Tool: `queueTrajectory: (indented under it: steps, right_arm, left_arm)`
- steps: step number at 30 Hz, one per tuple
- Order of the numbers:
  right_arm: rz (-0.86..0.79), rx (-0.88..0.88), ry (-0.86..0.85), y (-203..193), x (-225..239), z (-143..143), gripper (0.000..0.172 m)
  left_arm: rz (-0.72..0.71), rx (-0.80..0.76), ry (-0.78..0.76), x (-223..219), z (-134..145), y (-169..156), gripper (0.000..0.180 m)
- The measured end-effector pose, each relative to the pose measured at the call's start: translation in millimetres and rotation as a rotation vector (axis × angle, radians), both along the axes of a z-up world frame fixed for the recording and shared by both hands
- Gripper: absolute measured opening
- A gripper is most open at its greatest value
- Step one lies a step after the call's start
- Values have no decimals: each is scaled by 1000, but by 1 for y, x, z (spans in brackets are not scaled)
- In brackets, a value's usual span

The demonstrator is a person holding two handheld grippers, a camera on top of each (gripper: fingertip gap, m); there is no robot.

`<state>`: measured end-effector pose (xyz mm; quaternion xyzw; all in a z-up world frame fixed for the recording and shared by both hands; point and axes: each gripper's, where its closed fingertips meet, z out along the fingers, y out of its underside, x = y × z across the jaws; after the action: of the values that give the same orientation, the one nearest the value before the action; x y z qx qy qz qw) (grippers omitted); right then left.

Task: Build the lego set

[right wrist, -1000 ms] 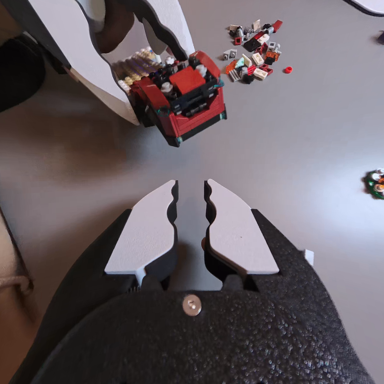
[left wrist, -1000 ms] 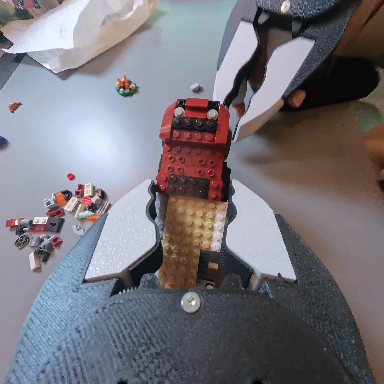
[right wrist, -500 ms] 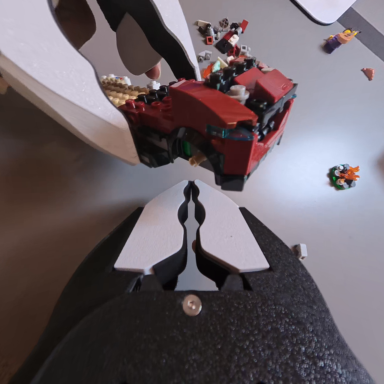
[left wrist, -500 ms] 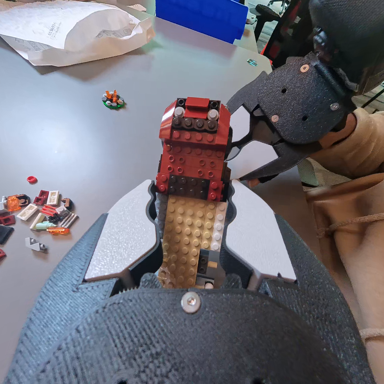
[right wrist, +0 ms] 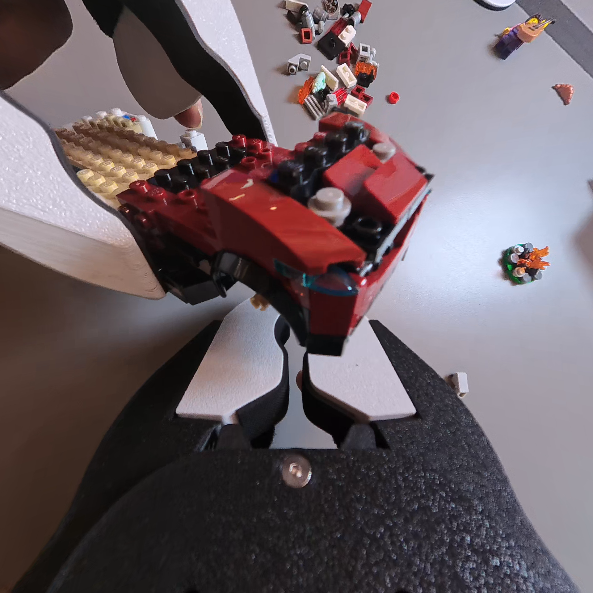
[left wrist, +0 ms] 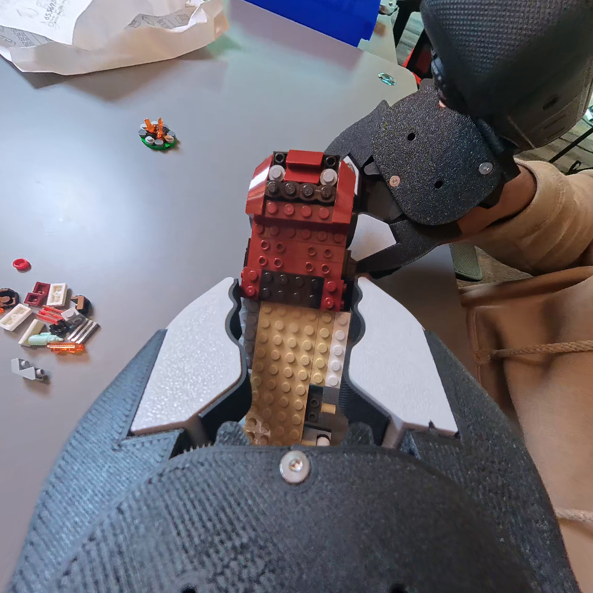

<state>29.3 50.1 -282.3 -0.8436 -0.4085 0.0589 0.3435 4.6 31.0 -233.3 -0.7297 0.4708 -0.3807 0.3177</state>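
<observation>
Two grippers: the left gripper [left wrist: 295,288] at 6 o'clock of its own view, the right gripper [left wrist: 359,237] at 2 o'clock there. One dark-red and tan brick car [left wrist: 298,244], centre. One heap of loose bricks [right wrist: 337,64] at 12 o'clock in the right wrist view, perhaps two dozen pieces; crowding prevents an exact count. One small red ring [right wrist: 392,98] beside the heap. One brick campfire [right wrist: 526,264] at 3 o'clock. One toy figure [right wrist: 521,37] at 1 o'clock. One brown piece [right wrist: 563,93] at 2 o'clock. One grey brick [right wrist: 459,385] at 4 o'clock. One white paper bag [left wrist: 106,32] at 11 o'clock in the left wrist view.
</observation>
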Motion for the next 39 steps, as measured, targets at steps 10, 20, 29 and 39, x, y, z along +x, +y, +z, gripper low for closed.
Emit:
queueTrajectory:
  steps: [10,20,29,39]
  right_arm:
    - [8,-47,-37,-1,8,-5,0]
    - [7,-62,-51,-1,13,-9,0]
    - [25,-63,-1,-4,12,-8,1]
    - [93,168,295,12,29,59,23]
  left_arm:
    - [-9,123,72,-2,-9,1,67]
    - [-29,236,145,-2,-18,1,67]
    - [8,208,125,-10,-15,8,67]
    - [39,280,394,-43,-49,22,66]
